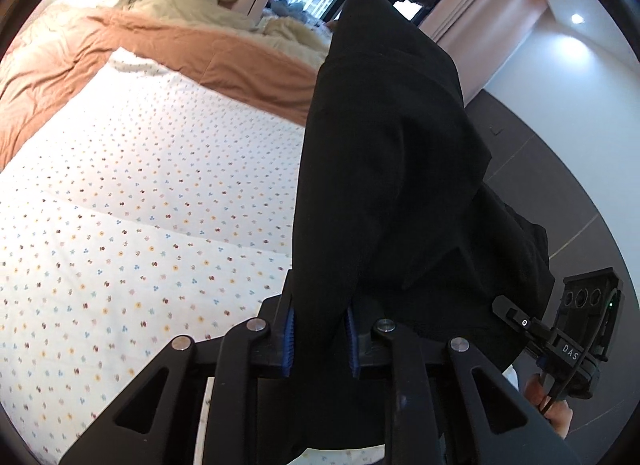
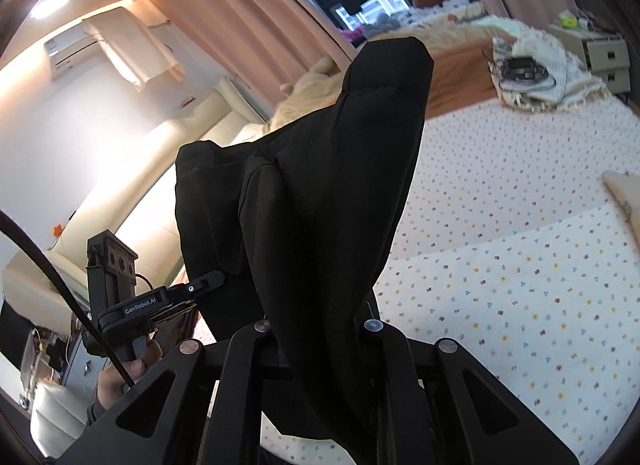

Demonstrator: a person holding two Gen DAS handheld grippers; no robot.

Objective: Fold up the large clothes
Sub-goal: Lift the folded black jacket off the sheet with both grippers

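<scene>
**Black garment pinched from both ends above the bed**

Black garment (image 1: pixel 384 153) lifted over the dotted sheet (image 1: pixel 140 185) — folds lost in darkness, lower edge cut off. Left gripper (image 1: pixel 320 339) clamped on it, blue pads (image 1: pixel 289 339) showing; right gripper (image 2: pixel 320 329) likewise clamped, fingertips buried in cloth.

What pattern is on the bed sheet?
White bed sheet with small multicoloured floral dots; clearest in left wrist view.
</scene>
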